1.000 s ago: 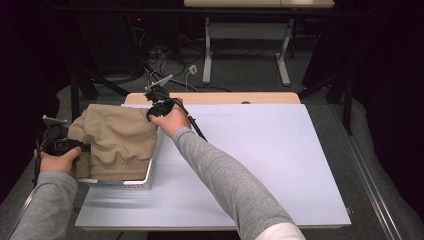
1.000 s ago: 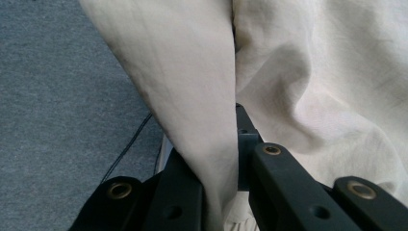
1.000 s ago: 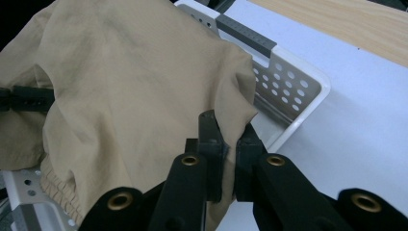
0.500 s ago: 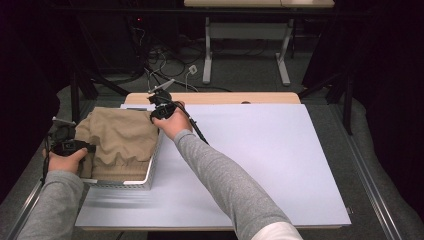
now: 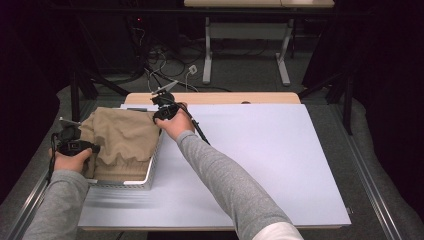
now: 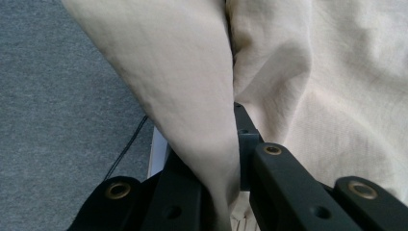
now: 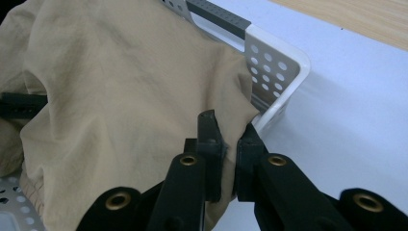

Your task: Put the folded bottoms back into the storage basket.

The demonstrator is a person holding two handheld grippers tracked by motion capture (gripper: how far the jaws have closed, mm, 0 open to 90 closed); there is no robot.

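Since the earlier frames the left tool [image 5: 80, 142] has dragged its side of the tan cloth [image 5: 125, 137] up and outward at the basket's left edge, so the fabric now bunches into folds instead of lying flat; right tool [image 5: 162, 111] barely shifted. Both tools are clamped on the cloth: left gripper view shows a fold of cloth [image 6: 192, 96] pinched between nearly closed jaws, right gripper view shows the cloth's corner [image 7: 144, 96] pinched the same way, just at the basket's corner. Cloth sits draped over the white perforated basket [image 5: 152, 167], covering most of it, near rim exposed. Basket rests on the left part of the pale worktop [image 5: 275, 160], its left edge near the worktop's left side. Grey-sleeved forearms come in from the bottom.
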